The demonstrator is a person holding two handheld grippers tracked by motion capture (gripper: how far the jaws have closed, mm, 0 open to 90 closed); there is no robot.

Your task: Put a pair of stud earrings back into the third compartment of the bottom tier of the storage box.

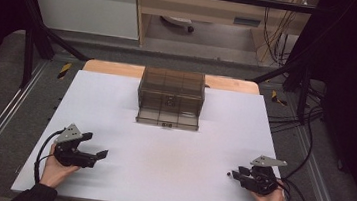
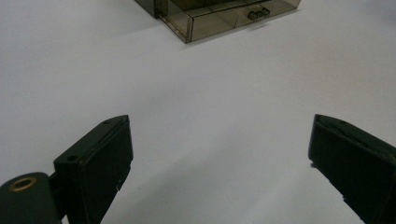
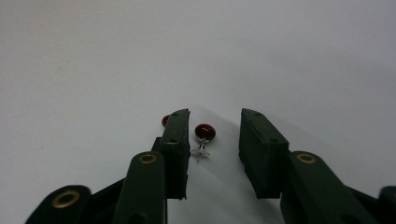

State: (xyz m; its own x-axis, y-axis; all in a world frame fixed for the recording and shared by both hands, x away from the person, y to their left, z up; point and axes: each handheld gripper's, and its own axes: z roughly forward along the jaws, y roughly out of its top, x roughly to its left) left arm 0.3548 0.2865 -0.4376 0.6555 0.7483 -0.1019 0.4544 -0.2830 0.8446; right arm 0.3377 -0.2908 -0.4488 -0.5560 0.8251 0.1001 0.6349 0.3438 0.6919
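The white desk (image 1: 159, 164) is the largest thing in the high view, its far wooden edge showing at twelve o'clock. On it, toward twelve o'clock from the middle, stands a smoky see-through drawer box (image 1: 170, 98), its bottom drawer pulled out toward the person, the small handle facing six o'clock.

At about eight o'clock on the desk the left gripper (image 1: 92, 147) rests in the person's left hand (image 1: 56, 168); its jaws point toward three o'clock and stand wide apart with bare desk between them.

At about four o'clock the right gripper (image 1: 235, 173) sits in the right hand (image 1: 270, 199), pointing toward nine o'clock. Its jaws are partly closed, with a gap left, and the pads press on nothing.

Smallest are the red ear studs. In the right gripper view one red stud (image 3: 204, 132) lies on the desk between the jaws, just beside the left one; its long axis runs along the jaws, red head away from the camera at twelve o'clock, silver post toward six. A second red stud (image 3: 165, 121) peeks out beyond that same jaw, mostly hidden.
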